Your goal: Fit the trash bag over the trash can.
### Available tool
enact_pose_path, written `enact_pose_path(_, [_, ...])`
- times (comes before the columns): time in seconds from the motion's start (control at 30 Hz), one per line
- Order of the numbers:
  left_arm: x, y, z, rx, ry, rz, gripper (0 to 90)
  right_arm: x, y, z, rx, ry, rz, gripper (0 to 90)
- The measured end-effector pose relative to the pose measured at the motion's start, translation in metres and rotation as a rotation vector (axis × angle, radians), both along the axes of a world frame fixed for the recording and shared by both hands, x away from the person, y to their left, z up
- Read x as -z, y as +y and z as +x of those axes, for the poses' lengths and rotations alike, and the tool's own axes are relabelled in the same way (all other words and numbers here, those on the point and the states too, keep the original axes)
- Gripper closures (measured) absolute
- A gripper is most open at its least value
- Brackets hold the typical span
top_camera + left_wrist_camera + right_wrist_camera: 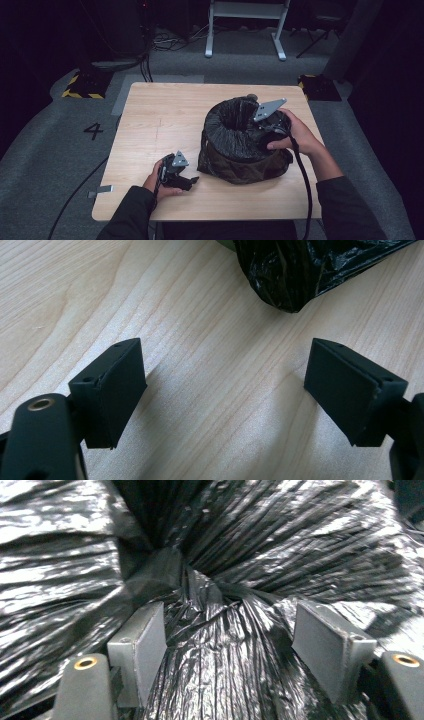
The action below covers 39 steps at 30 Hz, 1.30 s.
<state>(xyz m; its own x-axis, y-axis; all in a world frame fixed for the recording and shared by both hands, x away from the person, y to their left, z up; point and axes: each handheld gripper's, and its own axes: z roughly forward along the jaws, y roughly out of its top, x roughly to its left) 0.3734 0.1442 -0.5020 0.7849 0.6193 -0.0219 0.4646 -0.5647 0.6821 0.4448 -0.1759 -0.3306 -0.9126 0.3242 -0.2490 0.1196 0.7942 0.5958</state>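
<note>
Both pairs of jaws are spread wide, and nothing is held between them. At the lower left of the high view, the left gripper (pixel 186 181) is rested on the pale wooden table (pixel 160 120), just beside the low, round, dark bin lined with a shiny black plastic bag (pixel 240 142). In the left gripper view, only bare wood is seen between the two black pads, and a crinkled corner of the bag hangs down at the top of the frame. At the right of the high view, the right gripper (pixel 265 131) is held against the right side of the bin's rim, where the bag is rolled over into a fat ring. In the right gripper view, bunched folds of black plastic are seen between the open grey pads (pixel 140 650), but they are not yet pinched. The bin sits right of the middle of the table, toward the near edge. The bag is judged to be thin, soft, light and slippery, so it could be torn if it is pulled hard. A thick bunch of folds at the rolled rim is judged the best place to be gripped. The bin itself looks soft and could be tipped or slid when the bag is tugged.
</note>
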Motion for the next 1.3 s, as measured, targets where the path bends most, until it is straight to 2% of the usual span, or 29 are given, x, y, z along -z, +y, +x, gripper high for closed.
enact_pose_path(0.1, [0.0, 0.0, 0.0, 0.0, 0.0, 0.0, 16.8, 0.0, 0.002, -0.001, -0.051, 0.003, -0.024, 33.1])
enact_pose_path(0.37, [0.0, 0.0, 0.0, 0.0, 0.0, 0.001, 16.8, 0.001, 0.006, 0.005, -0.054, 0.054, -0.086, 30.1])
enact_pose_path(0.57, [0.0, 0.0, 0.0, -0.001, 0.002, 0.002, 16.8, 0.001, 0.008, 0.01, -0.059, 0.102, -0.111, 29.4])
enact_pose_path(0.63, [0.0, 0.0, 0.0, 0.001, 0.002, 0.001, 16.8, 0.001, 0.008, 0.011, -0.038, 0.119, -0.129, 29.4])
enact_pose_path(0.73, [0.0, 0.0, 0.0, 0.004, 0.002, 0.0, 16.8, 0.002, 0.01, 0.011, -0.022, 0.121, -0.165, 29.3])
enact_pose_path(0.9, [0.0, 0.0, 0.0, 0.005, 0.002, 0.001, 16.8, 0.002, 0.012, 0.01, -0.016, 0.109, -0.171, 29.2])
enact_pose_path(1.23, [0.0, 0.0, 0.0, 0.005, 0.002, 0.001, 16.8, 0.002, 0.01, 0.009, -0.014, 0.095, -0.148, 28.4])
enact_pose_path(1.3, [0.0, 0.0, 0.0, 0.005, 0.002, 0.001, 16.8, 0.001, 0.008, 0.009, -0.005, 0.095, -0.13, 28.5])
